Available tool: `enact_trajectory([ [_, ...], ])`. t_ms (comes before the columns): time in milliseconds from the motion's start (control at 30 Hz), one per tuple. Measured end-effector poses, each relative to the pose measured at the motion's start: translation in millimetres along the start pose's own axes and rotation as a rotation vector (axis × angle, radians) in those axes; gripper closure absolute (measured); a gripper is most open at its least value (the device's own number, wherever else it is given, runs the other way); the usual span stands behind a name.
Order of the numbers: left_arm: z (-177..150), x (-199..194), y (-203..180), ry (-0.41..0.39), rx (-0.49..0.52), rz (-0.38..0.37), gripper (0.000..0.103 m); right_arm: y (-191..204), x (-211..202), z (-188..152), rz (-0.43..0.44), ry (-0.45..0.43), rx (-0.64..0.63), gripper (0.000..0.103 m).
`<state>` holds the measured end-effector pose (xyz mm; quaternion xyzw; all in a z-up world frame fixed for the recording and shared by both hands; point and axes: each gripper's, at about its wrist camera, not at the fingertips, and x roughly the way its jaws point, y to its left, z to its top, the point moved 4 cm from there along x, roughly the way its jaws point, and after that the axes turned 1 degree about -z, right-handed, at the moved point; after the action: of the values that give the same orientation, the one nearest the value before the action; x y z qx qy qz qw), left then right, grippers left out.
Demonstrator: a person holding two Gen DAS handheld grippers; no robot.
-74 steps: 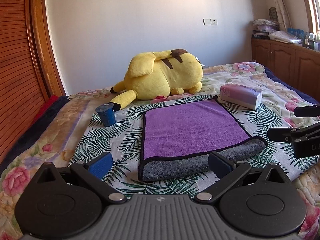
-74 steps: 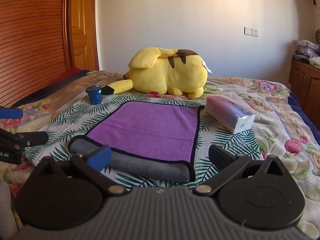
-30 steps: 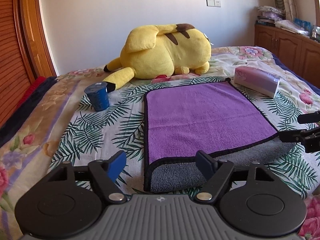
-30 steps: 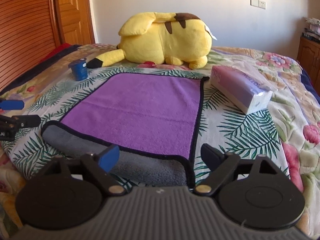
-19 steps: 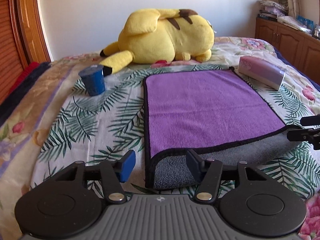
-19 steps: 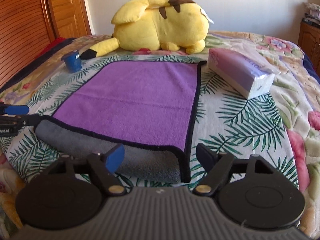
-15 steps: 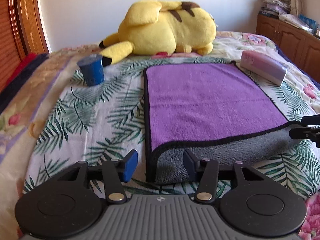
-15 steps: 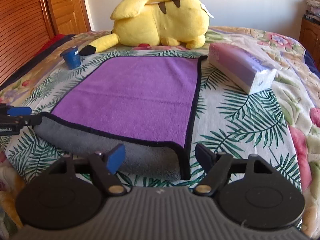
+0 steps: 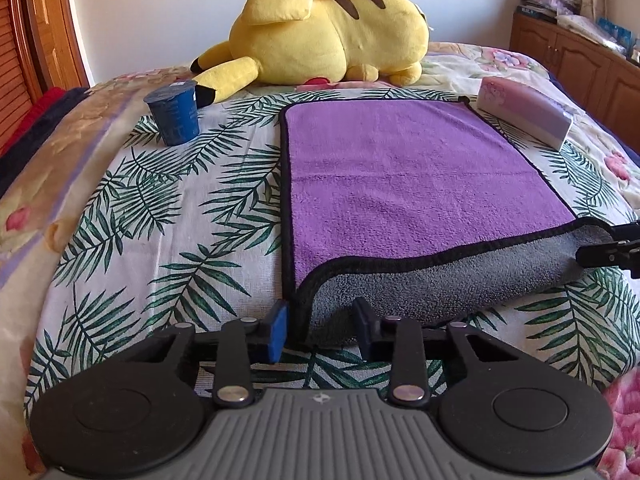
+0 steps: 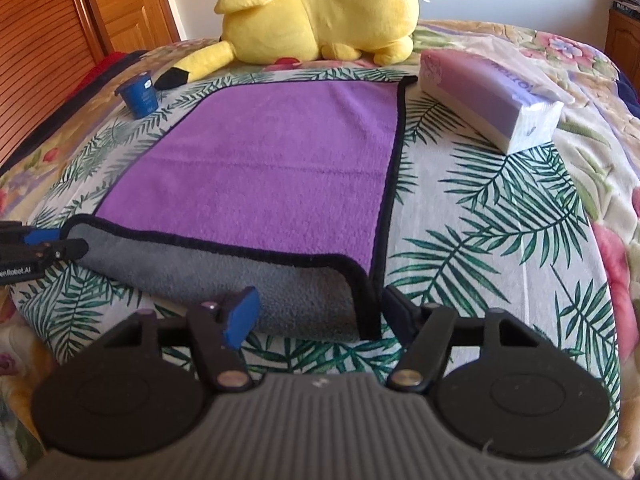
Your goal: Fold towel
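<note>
Purple towel [image 9: 416,176] lies flat, its grey near fold offered to both grippers: left gripper [image 9: 320,330] and right gripper [image 10: 320,316] spread, each straddling a corner, presumably to pinch.

Plush toy [image 9: 332,28], blue cup [image 9: 173,114], tissue pack [image 10: 490,98]

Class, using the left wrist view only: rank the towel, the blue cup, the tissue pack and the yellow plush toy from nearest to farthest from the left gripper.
1. Towel: its grey folded corner lies between the fingers of the left gripper.
2. Blue cup: ahead, to the left.
3. Tissue pack: ahead, far right, beside the towel's far corner.
4. Yellow plush toy: beyond the towel, at the back.
</note>
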<state>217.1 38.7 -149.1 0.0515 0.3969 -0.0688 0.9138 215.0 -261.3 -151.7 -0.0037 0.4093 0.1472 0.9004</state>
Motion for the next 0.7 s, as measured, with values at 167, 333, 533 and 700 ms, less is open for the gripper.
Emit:
enact_trajectory([
  [167, 1.4, -1.0, 0.3, -0.005, 0.001, 0.002, 0.098, 0.3, -1.1, 0.4, 0.007, 0.007, -0.003, 0.047],
  [333, 1.9, -2.7, -0.4, -0.015, 0.006, -0.001, 0.103, -0.5, -3.5, 2.3, 0.001, 0.005, -0.011, 0.063],
  [533, 2.3, -4.8, -4.3, -0.026, 0.019, -0.019, 0.103, -0.5, -3.9, 3.1, 0.001, 0.007, -0.033, 0.083],
  [700, 4.3, -8.5, -5.3, -0.041, 0.019, -0.027, 0.103, -0.3, -4.1, 3.0, 0.004, -0.001, -0.043, 0.097],
])
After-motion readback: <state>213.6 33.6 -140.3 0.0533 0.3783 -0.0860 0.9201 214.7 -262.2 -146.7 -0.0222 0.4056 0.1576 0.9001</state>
